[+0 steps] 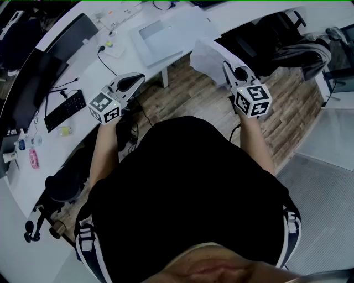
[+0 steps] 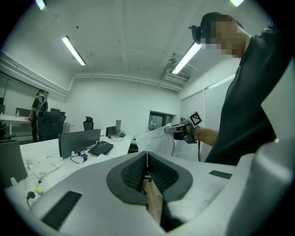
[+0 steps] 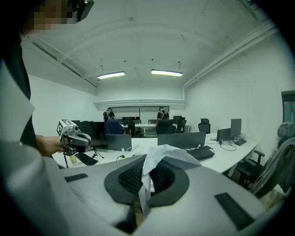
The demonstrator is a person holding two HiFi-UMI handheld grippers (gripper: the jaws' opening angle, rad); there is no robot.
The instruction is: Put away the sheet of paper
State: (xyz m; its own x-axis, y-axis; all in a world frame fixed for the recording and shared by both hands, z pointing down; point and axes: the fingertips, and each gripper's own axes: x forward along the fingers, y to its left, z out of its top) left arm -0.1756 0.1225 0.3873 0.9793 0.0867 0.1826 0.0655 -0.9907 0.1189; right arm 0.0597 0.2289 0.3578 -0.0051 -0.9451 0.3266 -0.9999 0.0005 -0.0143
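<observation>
Currently your right claw (image 1: 225,67) pinches the paper (image 1: 207,55), which fans ahead of it just short of the bench (image 1: 238,14) edge, while your left claw (image 1: 139,78), pressed together and empty, hangs well apart.

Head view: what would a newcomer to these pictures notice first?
First comes the crumpled sheet of paper, clamped in the shut right gripper and held up in front of the person. Next is the left gripper, shut with nothing in it, held level at the person's other side. A long, curved white desk runs behind both.
</observation>
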